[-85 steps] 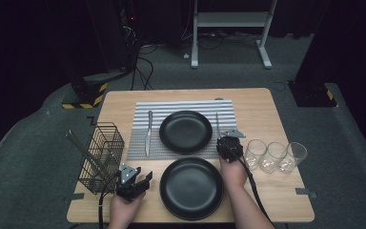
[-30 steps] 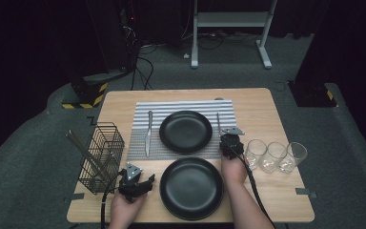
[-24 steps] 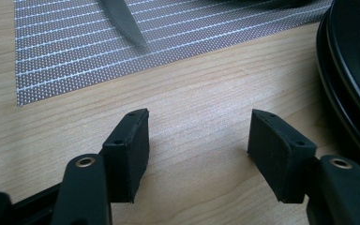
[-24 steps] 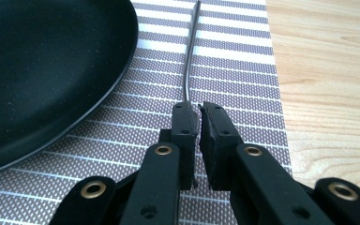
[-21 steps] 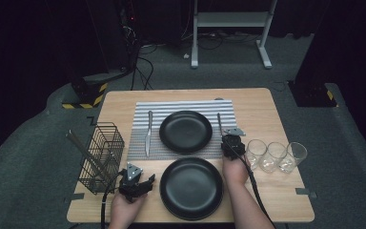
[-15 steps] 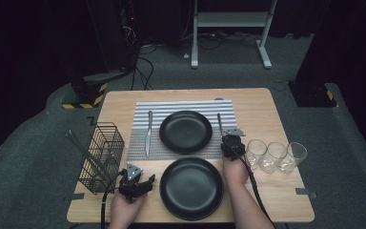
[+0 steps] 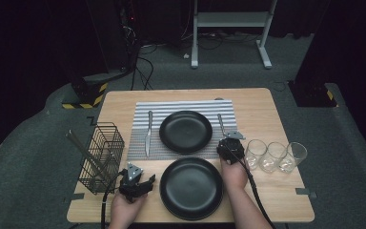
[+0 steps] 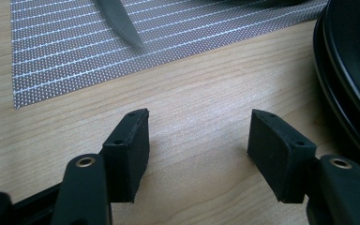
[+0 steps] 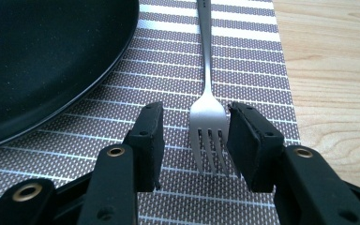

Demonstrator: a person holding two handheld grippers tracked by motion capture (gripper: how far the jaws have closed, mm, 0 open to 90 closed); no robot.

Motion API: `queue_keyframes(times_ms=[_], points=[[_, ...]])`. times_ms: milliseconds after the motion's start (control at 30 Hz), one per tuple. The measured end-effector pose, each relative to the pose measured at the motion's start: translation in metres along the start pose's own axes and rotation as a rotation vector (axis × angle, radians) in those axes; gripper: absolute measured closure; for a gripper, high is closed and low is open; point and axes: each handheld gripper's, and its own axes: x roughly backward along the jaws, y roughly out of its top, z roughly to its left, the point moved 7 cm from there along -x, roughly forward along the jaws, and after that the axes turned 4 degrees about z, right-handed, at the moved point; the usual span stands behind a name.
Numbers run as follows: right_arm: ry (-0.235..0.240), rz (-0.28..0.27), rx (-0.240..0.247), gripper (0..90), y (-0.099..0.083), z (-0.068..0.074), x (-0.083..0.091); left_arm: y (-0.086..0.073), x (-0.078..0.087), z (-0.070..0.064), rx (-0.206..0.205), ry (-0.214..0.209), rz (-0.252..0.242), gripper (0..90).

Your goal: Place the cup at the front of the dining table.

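A steel fork [image 9: 205, 56] lies on the striped placemat [image 9: 243, 70], tines toward me, just right of a black plate [image 9: 42, 51]. My right gripper [image 9: 195, 112] is open and low over the mat, one jaw on each side of the fork's head; the right jaw is nearly against the tines. From above, that right gripper [image 7: 228, 143] sits at the fork's [image 7: 220, 124] near end. My left gripper [image 8: 199, 122] is open over bare wood with nothing between its jaws. It [image 7: 140, 182] rests left of the near black plate [image 7: 190, 187].
A knife [image 7: 148, 133] lies on the mat left of the far plate [image 7: 186, 131]. A wire basket [image 7: 101, 157] with long utensils stands at the left edge. Three glasses [image 7: 272, 156] stand in a row right of the right gripper. The table's front edge is close.
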Motion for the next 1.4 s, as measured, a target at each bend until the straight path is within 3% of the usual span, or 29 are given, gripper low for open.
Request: queue_keyframes(times_ms=[467,700,967,1200,1400], points=[[-0.011,-0.014,-0.012,55.4,-0.001,-0.001,0.001,0.000,0.000,-0.001,-0.011,-0.009,-0.002,39.3],[0.046,-0.009,0.005,57.5,0.000,0.006,0.001,0.000,0.000,-0.001,-0.010,-0.010,-0.002,39.3],[0.004,-0.067,-0.008,45.7,0.004,0.002,0.011,0.000,0.000,-0.002,-0.017,-0.007,-0.001,39.4],[0.019,-0.019,-0.023,45.8,-0.002,0.000,0.005,0.000,0.000,-0.002,-0.021,-0.008,-0.001,39.7],[0.039,0.008,-0.023,53.5,-0.005,0.002,-0.001,0.000,0.000,-0.002,-0.019,-0.012,-0.002,39.8]])
